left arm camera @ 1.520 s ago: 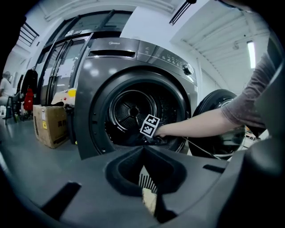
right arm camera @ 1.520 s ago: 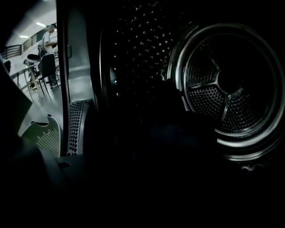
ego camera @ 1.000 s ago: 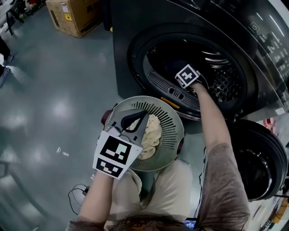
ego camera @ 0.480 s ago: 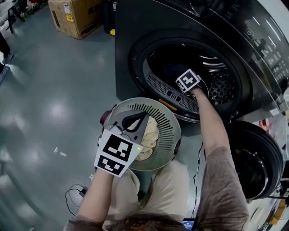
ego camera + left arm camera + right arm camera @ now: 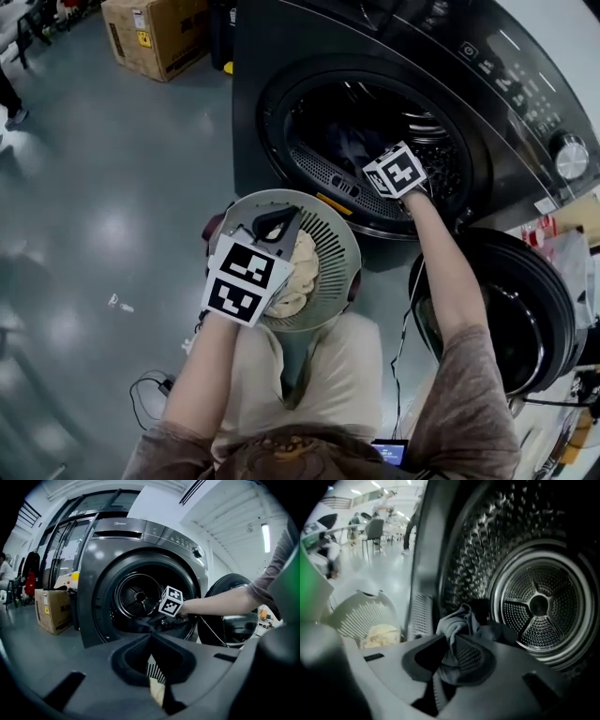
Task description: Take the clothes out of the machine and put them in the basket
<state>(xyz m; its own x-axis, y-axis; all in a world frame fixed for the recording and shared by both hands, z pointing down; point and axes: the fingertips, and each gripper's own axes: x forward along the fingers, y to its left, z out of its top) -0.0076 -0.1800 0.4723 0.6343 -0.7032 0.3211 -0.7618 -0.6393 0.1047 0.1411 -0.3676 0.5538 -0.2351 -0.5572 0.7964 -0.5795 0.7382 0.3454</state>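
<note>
my right claw [image 5: 451, 641]: jaws just closing, now clamped on grey garment [image 5: 457, 618] bunched at my tips, in drum [image 5: 539, 604] mouth | my left claw [image 5: 151, 638]: tips together over basket [image 5: 342, 239], near-left of machine

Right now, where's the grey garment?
Right gripper view, centre: the grey garment is pinched in the right gripper at the drum's mouth, basket to its left.

grey garment [image 5: 457, 620]: bunched at drum [image 5: 539, 604] mouth (raised) | basket [image 5: 345, 246]: slotted, cream cloth [image 5: 302, 267] inside
</note>
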